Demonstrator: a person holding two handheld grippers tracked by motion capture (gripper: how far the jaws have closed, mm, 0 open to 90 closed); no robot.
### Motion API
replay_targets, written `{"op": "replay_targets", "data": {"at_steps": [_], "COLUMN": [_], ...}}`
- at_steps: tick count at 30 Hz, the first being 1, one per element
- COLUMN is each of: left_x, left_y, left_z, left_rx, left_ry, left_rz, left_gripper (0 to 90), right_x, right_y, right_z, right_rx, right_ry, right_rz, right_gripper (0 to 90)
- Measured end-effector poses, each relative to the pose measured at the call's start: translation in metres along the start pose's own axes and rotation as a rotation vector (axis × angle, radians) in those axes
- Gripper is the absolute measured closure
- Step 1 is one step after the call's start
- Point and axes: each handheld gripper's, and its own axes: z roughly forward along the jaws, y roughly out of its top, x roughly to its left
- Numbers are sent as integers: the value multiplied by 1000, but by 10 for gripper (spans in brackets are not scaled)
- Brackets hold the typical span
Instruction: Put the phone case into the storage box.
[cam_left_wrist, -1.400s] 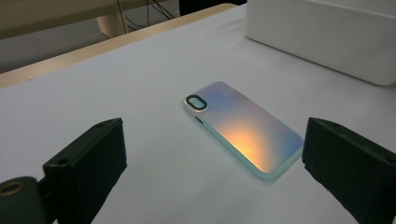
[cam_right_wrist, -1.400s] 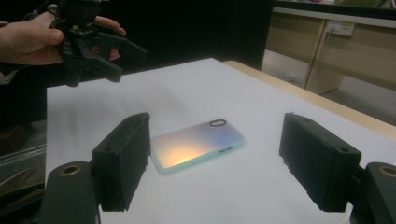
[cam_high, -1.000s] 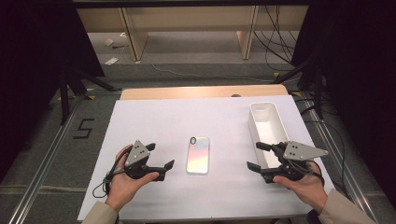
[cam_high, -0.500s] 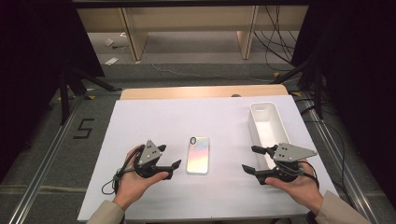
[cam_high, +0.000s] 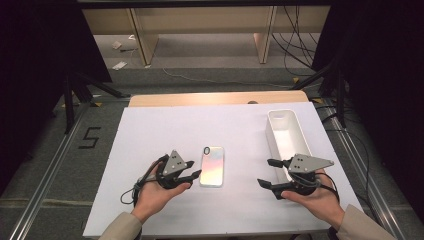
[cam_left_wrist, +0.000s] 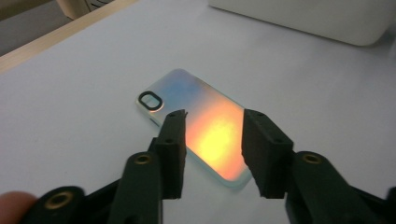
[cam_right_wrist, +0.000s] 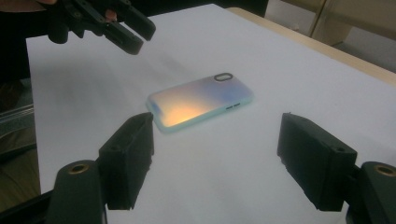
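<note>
Across the middle of the high view lies the large white rectangular sheet covering the table (cam_high: 150, 135), with a strip of pale wooden tabletop edge (cam_high: 215, 98) showing along its far side. At right centre of the frame, on the sheet, stands a long white rectangular plastic bin (cam_high: 286, 132), its long axis running away from the person. At centre frame, slightly low, the iridescent phone case with a black-ringed camera cut-out (cam_high: 212, 165) lies flat on the sheet, cut-out end toward the far side, well apart from the bin. Lower left of centre, the left gripper (cam_high: 196, 175) is held just beside the case's near left edge, tips pointing at it; its jaws have just been closing and now stand narrow, a gap still between them. Left gripper view: the two black pads sit over the case's near end, nothing pinched between them; contact with the case cannot be told. Lower right, the right gripper (cam_high: 266, 172) is held beside the bin's near end, jaws spread wide and gripping nothing, pointing toward the case.
</note>
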Motion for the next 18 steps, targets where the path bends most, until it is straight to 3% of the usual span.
{"op": "replay_targets", "data": {"at_steps": [2, 6, 12, 18], "left_x": [-5, -8, -18, -22], "left_y": [3, 7, 18, 25], "left_z": [9, 19, 43, 61], "left_rx": [20, 42, 91, 146], "left_ry": [-39, -55, -92, -86], "left_rz": [7, -5, -24, -51], "left_gripper": [777, 894, 898, 898], "right_x": [1, 1, 1, 2], "right_y": [0, 0, -1, -1], "right_z": [1, 2, 2, 3], "right_rx": [2, 0, 0, 2], "right_ry": [1, 2, 6, 13], "right_rz": [-4, -7, -1, -1], "right_gripper": [280, 278, 279, 278]}}
